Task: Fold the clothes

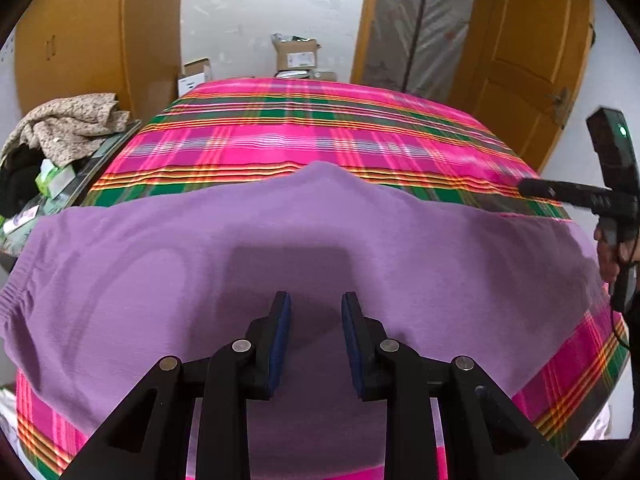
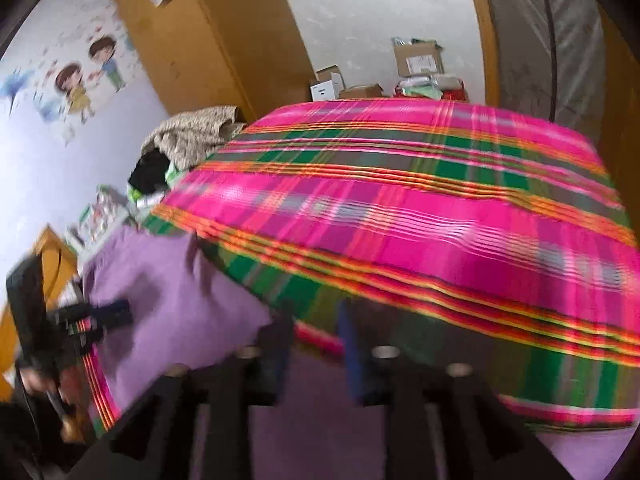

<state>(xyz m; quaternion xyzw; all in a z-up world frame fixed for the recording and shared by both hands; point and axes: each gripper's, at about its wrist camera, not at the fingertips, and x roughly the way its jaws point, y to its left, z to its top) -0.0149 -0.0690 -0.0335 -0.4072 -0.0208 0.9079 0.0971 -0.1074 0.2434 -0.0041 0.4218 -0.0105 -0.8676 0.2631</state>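
1. Left gripper (image 1: 316, 304): fingers parted, empty, hovering over the purple garment (image 1: 160, 248).
2. Right gripper (image 2: 316, 316): blurred, fingers apart, nothing between them, above the garment's edge.
3. Garment lies flat on the plaid bed cover (image 1: 304, 136); cardboard boxes (image 1: 296, 56) beyond.

Your left gripper (image 1: 316, 312): black linkage arms, silver rivets, dark blue pads (image 1: 280, 336). Your right gripper (image 2: 316, 320): same build, blurred.

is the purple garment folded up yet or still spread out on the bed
Spread out. The purple garment lies flat and wide across the plaid bedcover, elastic edge at the left, only low wrinkles. Whether it is already doubled once, I cannot tell.
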